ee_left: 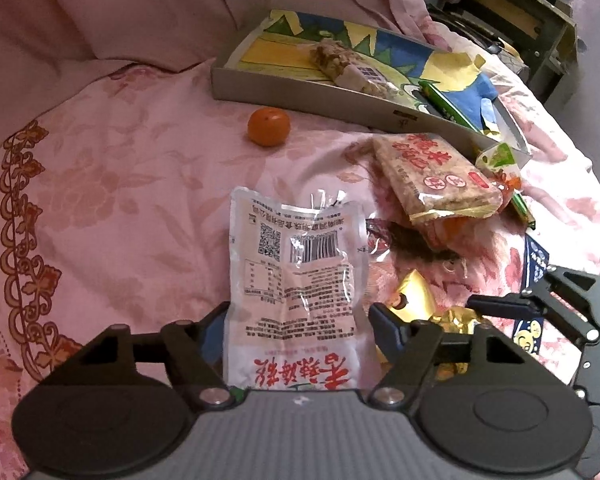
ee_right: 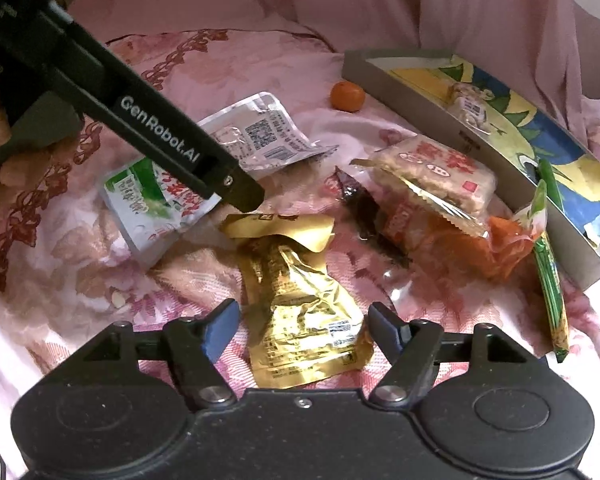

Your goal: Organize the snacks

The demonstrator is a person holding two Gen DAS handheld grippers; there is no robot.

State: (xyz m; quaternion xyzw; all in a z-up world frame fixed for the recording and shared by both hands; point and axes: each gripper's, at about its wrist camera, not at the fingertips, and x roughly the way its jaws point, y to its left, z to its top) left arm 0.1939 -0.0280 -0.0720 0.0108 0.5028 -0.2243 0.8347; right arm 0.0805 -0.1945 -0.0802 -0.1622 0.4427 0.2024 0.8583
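Tools both angle downward: left tool point(ee_left: 298, 314) clamps white pouch point(ee_left: 296, 256), right tool point(ee_right: 303, 310) gapes over gold pouch point(ee_right: 296, 276).

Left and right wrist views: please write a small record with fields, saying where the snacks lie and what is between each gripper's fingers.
surface: pink bed cover
box: open, at the back, a nut bar inside
tangerine: alone, in front of the box
left gripper: white pouch between its fingers; grip unclear
right gripper: open, around the gold pouch
rice cracker pack: on top of other packets
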